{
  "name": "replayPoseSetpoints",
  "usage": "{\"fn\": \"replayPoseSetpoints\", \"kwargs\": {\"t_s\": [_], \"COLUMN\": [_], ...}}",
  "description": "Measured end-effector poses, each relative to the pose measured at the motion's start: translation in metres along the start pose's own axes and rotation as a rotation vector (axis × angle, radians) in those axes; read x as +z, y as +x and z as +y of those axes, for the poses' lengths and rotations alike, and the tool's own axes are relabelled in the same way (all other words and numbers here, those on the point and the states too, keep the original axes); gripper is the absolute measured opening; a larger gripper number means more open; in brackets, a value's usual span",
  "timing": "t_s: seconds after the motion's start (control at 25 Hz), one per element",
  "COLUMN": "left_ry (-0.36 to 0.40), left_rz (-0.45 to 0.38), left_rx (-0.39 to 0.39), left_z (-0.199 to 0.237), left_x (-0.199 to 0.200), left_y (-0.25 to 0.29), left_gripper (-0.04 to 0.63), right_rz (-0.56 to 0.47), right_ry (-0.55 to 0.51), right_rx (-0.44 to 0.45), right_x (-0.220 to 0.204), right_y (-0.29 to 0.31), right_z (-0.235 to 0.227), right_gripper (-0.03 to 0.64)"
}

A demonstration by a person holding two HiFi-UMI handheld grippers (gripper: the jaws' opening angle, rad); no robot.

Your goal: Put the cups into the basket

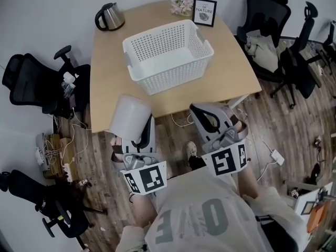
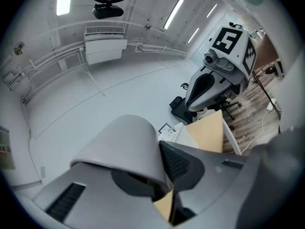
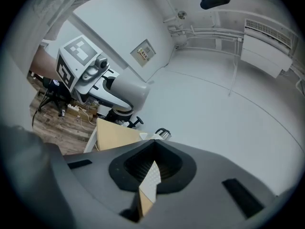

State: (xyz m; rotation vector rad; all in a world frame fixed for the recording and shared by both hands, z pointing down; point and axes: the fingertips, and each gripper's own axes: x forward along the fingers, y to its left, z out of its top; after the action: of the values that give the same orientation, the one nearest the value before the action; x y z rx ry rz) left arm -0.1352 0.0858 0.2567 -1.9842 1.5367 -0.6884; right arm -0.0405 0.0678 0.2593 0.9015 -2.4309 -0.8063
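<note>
A pale grey cup (image 1: 129, 114) is held upside down in my left gripper (image 1: 137, 132), just in front of the table's near edge. In the left gripper view the cup (image 2: 125, 147) fills the space between the jaws, one jaw inside its mouth and one outside. My left gripper (image 2: 164, 178) is shut on the cup's wall. The white perforated basket (image 1: 168, 54) stands in the middle of the wooden table (image 1: 105, 83), with nothing in it. My right gripper (image 1: 206, 117) hangs beside the left one, shut and holding nothing. Its jaws (image 3: 150, 175) leave only a thin slit.
A steel kettle (image 1: 110, 16) stands at the table's back left corner. A framed picture (image 1: 204, 11) and some flowers (image 1: 182, 3) are at the back edge. Black office chairs stand to the left (image 1: 31, 80) and right (image 1: 273, 25). Cables lie on the wooden floor (image 1: 273, 125).
</note>
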Motion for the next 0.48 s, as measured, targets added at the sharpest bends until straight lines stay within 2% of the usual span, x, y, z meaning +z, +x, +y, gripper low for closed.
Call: {"fn": "replayPoseSetpoints", "kwargs": {"t_s": [0.24,0.48], "left_ry": [-0.004,0.014], "left_rz": [0.001,0.026], "left_rx": [0.042,0.057], "left_z": [0.017,0.027], "left_x": [0.007,0.010], "left_y": [0.076,0.119], "left_gripper": [0.054,0.054], "right_rz": [-0.028,-0.060], "right_ry": [-0.008,-0.011], "right_rx": [0.030,0.040], "right_x": [-0.033,-0.053], "right_y": [0.047,0.078], "right_z": [-0.053,-0.089], "right_gripper": [-0.002,-0.002]}}
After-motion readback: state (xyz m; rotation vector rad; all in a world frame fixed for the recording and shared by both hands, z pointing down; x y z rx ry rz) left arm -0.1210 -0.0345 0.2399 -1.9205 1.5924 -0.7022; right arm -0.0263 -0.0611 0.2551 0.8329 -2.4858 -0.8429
